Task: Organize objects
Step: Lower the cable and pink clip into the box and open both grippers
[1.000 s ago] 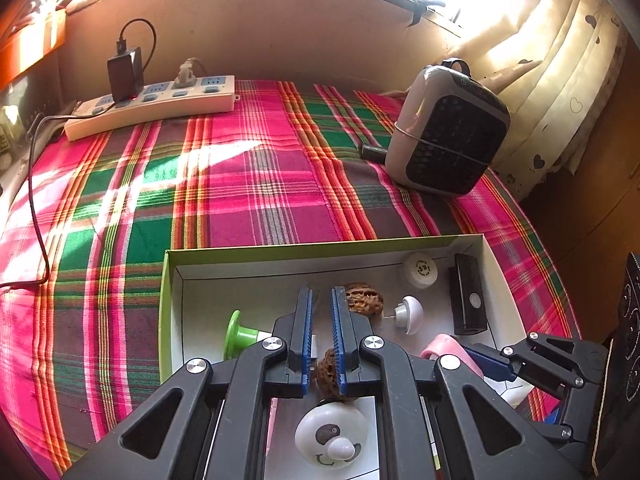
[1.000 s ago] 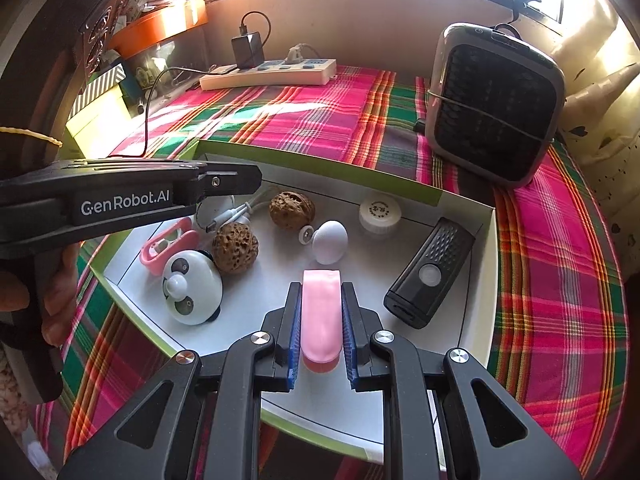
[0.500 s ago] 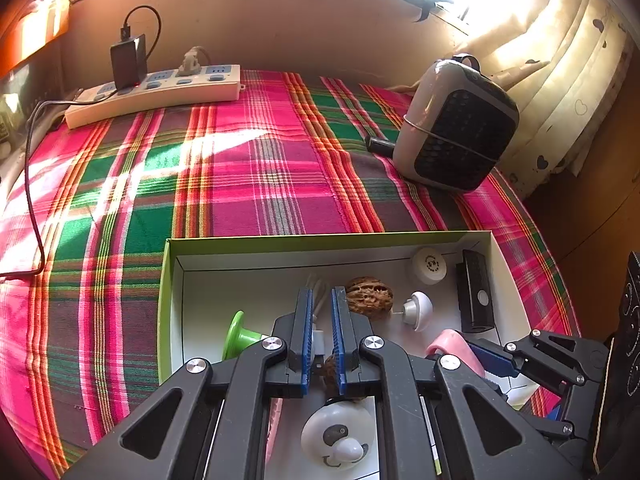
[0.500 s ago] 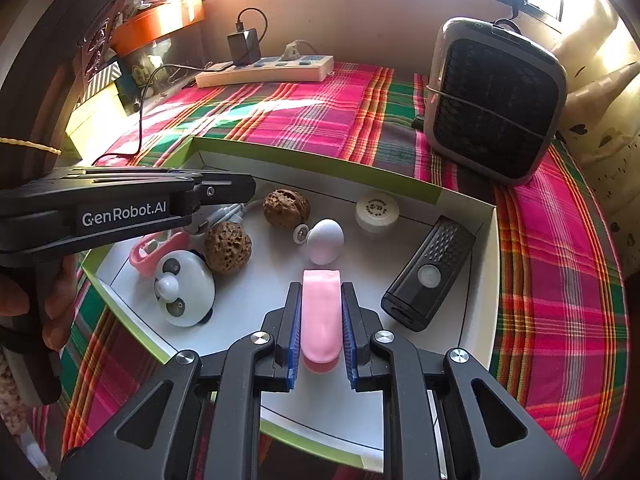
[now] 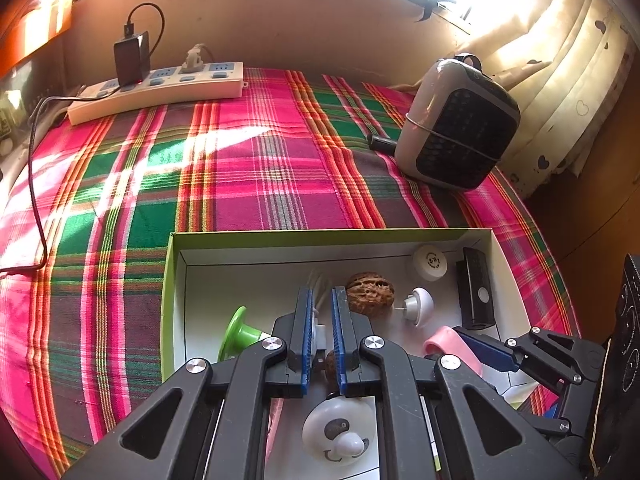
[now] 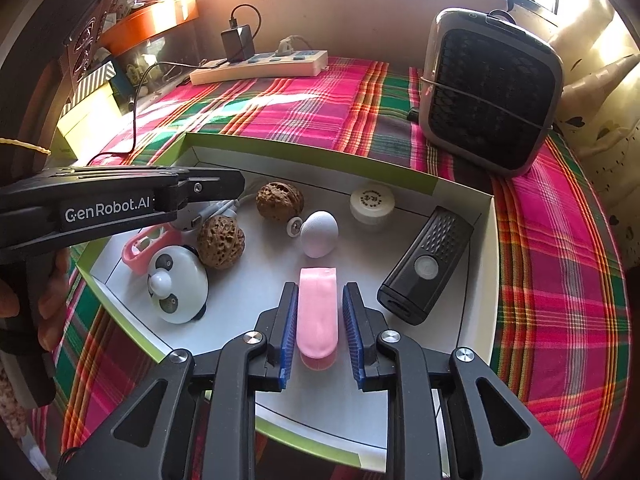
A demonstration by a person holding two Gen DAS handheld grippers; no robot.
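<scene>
A green-rimmed white box (image 6: 304,150) lies on the plaid cloth. Inside it are two walnuts (image 6: 280,202), a panda toy (image 6: 178,288), a white egg-shaped piece (image 6: 319,234), a white round cap (image 6: 372,202) and a black remote (image 6: 426,266). My right gripper (image 6: 320,288) is opening. A pink strip (image 6: 318,312) lies between its pads on the box floor, with a gap showing at the right pad. My left gripper (image 5: 320,292) hangs over the box's left part, shut on a white cable (image 6: 218,210) that trails toward the far walnut. A green piece (image 5: 240,334) lies beside it.
A white power strip (image 5: 160,88) with a black charger sits at the back by the wall. A grey fan heater (image 6: 490,88) stands at the back right, close to the box's far corner. A curtain hangs on the right. A hand (image 6: 52,300) holds the left gripper.
The right gripper's pads have parted from the pink strip, which they squeezed before. The left gripper stays shut in the same place.
</scene>
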